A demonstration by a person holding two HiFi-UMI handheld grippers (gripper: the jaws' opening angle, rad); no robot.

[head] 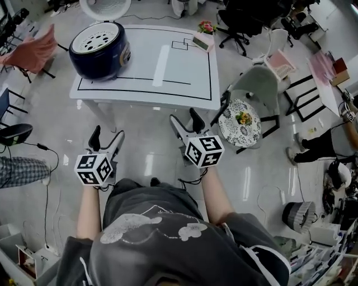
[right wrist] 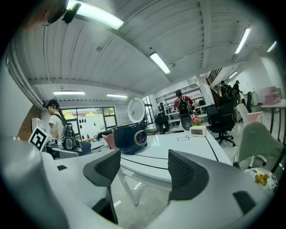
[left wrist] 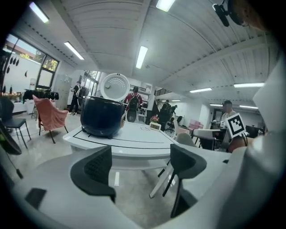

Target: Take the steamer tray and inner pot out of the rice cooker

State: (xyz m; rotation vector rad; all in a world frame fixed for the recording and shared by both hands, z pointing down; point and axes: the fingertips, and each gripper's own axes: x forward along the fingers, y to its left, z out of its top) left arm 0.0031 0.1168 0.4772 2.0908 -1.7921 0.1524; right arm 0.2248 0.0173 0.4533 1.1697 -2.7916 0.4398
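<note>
Left gripper point(head: 106, 137) and right gripper point(head: 185, 120) were held spread wide, empty. A white table point(head: 184, 72) on shiny floor point(head: 146, 159) was seen above, rice cooker point(head: 99, 53) set upper left.

Rice cooker point(head: 103, 58): dark blue, round, upright on the far-left corner of the white worktop point(head: 168, 61). Lid point(head: 105, 6): white inside, swung up and open at the back. Steamer tray point(head: 96, 39): white, perforated, sits flat in the cooker's mouth, filling it. Inner pot: hidden under the tray, can't be made out.
</note>
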